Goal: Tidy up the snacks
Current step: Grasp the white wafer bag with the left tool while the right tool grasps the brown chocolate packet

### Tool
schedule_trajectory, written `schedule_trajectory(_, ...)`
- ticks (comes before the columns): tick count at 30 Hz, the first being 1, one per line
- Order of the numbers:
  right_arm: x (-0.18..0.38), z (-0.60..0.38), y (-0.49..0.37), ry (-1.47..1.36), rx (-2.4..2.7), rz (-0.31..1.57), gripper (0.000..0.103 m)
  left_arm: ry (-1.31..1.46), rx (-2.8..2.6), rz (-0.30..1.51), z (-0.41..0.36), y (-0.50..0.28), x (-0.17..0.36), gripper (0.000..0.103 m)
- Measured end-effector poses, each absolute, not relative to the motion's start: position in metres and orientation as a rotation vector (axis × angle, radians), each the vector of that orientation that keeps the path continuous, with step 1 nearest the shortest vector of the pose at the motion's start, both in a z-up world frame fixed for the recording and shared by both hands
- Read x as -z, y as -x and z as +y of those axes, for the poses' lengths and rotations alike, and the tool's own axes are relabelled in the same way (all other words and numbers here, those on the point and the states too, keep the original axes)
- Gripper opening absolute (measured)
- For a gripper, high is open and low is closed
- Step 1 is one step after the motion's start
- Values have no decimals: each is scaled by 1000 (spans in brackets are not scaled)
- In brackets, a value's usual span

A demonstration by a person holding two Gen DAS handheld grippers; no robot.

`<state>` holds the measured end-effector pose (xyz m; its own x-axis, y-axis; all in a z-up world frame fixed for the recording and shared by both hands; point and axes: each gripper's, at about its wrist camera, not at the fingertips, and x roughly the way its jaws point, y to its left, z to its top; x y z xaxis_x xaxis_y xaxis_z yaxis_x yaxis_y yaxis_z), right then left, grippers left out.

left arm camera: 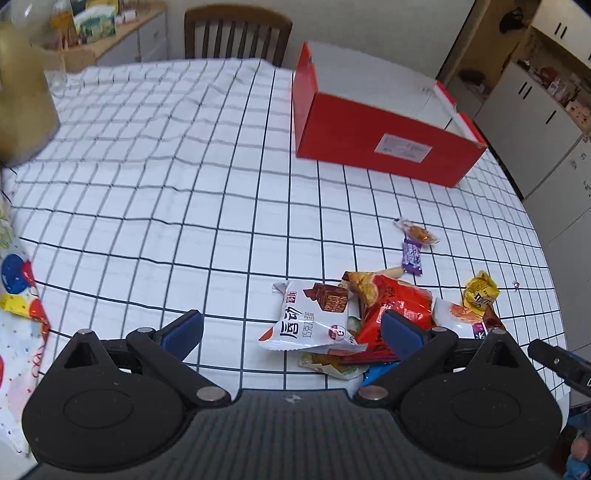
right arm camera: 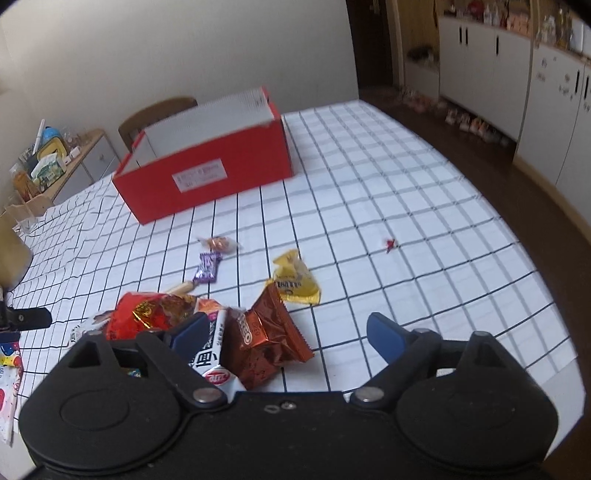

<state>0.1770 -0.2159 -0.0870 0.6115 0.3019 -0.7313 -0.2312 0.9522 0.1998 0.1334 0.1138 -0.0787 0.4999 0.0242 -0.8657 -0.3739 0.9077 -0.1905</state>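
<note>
On the checked tabletop [left arm camera: 147, 192], well short of the red box [right arm camera: 207, 173], lies the snack pile [right arm camera: 207, 325]: a white wafer pack [left arm camera: 314, 317] at its left edge, a red bag [left arm camera: 395, 299] overlapping it, a copper foil pack [right arm camera: 266, 339] on the right; a yellow pack [right arm camera: 295, 280] sits just beside the pile on the side away from the box's label; a purple candy [right arm camera: 207, 267] and a clear-wrapped sweet [right arm camera: 219, 243] lie between pile and box, the sweet nearer the box; a tiny red scrap [right arm camera: 390, 244] lies well apart to the right. The box stands open, white inside. Left gripper [left arm camera: 291, 332] hangs wide open, grasping nothing, the wafer pack between its fingers, untouched; right gripper [right arm camera: 288, 336] is also spread wide, empty, the copper pack between its fingers, neither pad pressing it. A chair [left arm camera: 236, 33] stands behind the box.
</note>
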Motion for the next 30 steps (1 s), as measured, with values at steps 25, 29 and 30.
schedule_trajectory(25, 133, -203, -217, -135, -401, 1050, 64, 404, -181, 1231, 120, -190, 143, 97)
schedule_trajectory(29, 134, -202, -217, -144, -410, 1049, 60, 413, -177, 1258, 120, -192, 151, 81)
schedule_trajectory(30, 134, -202, -217, -150, -413, 1049, 60, 426, -169, 1257, 121, -191, 152, 79)
